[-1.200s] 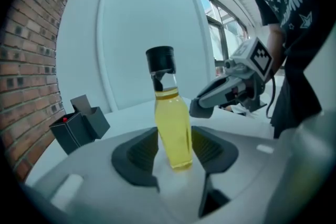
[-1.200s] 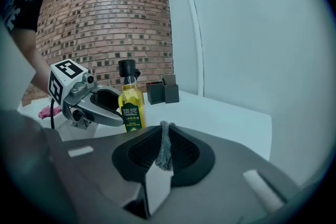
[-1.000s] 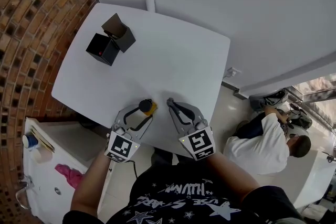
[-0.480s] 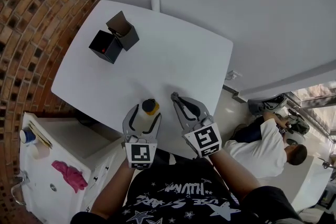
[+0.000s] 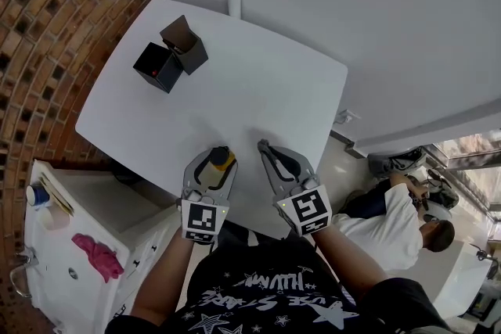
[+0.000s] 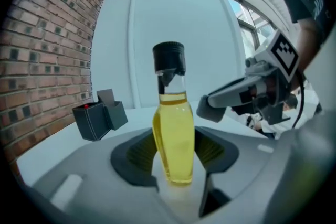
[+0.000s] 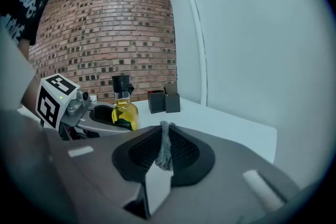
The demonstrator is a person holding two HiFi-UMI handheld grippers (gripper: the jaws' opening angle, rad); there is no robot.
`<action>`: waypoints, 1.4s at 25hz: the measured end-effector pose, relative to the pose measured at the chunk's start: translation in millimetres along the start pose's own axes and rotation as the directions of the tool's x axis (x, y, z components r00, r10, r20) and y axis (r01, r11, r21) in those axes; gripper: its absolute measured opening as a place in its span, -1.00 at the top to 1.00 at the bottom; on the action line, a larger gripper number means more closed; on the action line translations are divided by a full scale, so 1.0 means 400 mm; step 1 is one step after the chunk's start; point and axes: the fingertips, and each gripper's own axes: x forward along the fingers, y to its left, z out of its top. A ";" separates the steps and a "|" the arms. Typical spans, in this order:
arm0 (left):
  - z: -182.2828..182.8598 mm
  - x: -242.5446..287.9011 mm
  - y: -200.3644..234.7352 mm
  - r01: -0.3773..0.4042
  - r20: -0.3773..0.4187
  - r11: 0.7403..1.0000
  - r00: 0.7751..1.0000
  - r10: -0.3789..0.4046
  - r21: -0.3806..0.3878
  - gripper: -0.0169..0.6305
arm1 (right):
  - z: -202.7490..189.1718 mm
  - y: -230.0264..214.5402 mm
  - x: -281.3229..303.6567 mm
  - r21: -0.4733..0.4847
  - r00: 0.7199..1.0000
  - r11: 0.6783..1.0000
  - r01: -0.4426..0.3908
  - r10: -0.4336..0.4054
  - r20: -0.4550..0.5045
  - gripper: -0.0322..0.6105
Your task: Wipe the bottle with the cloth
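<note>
**wipe_newbie:** How will that bottle handle, and where do you grab it?

**me:** The bottle [image 6: 173,134] looks like clear glass about two-thirds full of yellow oil, so I'd guess it's rigid, fairly heavy, slick and breakable. I take it low on the fat belly, well below the black cap [image 6: 169,57]. My left gripper's [image 5: 211,172] jaws have just been closing, and the pads now sit against both sides of the bottle, which stands upright between them on the table [image 5: 258,90].

**wipe_newbie:** And the other hand?

**me:** My right gripper [image 5: 264,149] is clamped on a thin fold of grey cloth [image 7: 165,147], soft and floppy, poking up past the tips. The bottle is off to its left, close but not touching. Both grippers sit side by side over the near table edge, pointing forward and tipped slightly down
</note>
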 end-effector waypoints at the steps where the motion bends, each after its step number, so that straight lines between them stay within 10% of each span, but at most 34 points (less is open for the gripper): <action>1: 0.000 -0.001 -0.004 0.036 0.005 0.999 0.999 -0.036 0.016 0.29 | 0.001 -0.001 0.001 0.001 1.000 1.000 -0.001 0.001 0.001 0.77; 6: 0.008 -0.015 -0.038 0.272 -0.006 0.954 0.962 -0.274 0.129 0.30 | 0.004 0.008 0.009 0.005 1.000 1.000 -0.017 0.017 0.001 0.77; 20: -0.006 -0.025 -0.081 0.666 -0.180 0.670 0.740 -0.648 0.327 0.30 | -0.007 0.056 0.025 0.073 1.000 0.997 0.027 -0.027 -0.004 0.77; 35: -0.008 -0.022 -0.066 0.580 -0.124 0.747 0.809 -0.574 0.326 0.26 | -0.002 0.068 0.007 0.077 0.998 0.995 0.060 -0.061 0.007 0.77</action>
